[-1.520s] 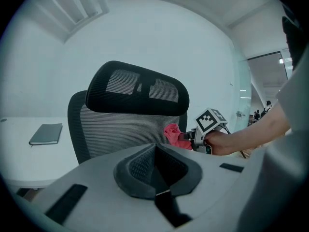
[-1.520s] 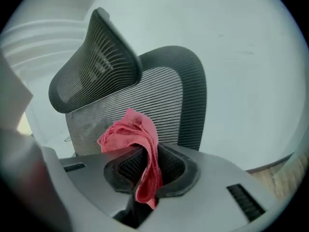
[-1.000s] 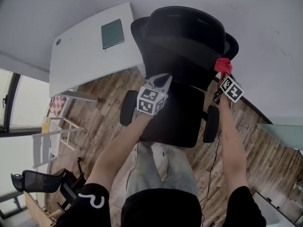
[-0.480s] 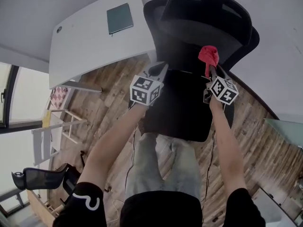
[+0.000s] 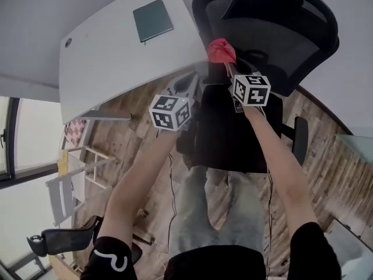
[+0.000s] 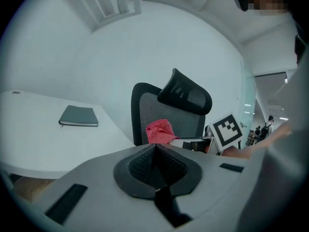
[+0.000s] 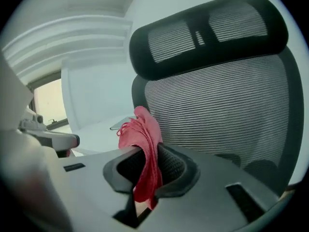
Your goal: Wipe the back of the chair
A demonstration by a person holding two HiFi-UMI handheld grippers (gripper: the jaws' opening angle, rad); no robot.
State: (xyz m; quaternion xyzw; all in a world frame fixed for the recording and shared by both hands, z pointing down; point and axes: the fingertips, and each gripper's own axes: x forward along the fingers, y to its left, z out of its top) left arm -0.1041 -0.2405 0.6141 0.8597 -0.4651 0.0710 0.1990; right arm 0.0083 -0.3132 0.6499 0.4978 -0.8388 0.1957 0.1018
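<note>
A black mesh office chair (image 5: 274, 34) stands against the white wall, its back (image 7: 217, 115) and headrest (image 7: 207, 30) filling the right gripper view. My right gripper (image 5: 228, 69) is shut on a red cloth (image 5: 221, 50) (image 7: 144, 149), held close in front of the mesh back near its left side. Whether the cloth touches the mesh I cannot tell. My left gripper (image 5: 185, 87) is shut with nothing in it, left of the chair by the table edge. From the left gripper view, the red cloth (image 6: 159, 131) shows against the chair back (image 6: 169, 115).
A white table (image 5: 111, 57) stands left of the chair with a dark notebook (image 5: 152, 20) on it. The floor (image 5: 134, 127) is wood plank. A white rack (image 5: 76, 174) and another black chair (image 5: 58, 238) are at the lower left.
The right gripper has carried the red cloth leftward across the chair back, from its right side toward its left. The left gripper shifted slightly left and the view swung.
</note>
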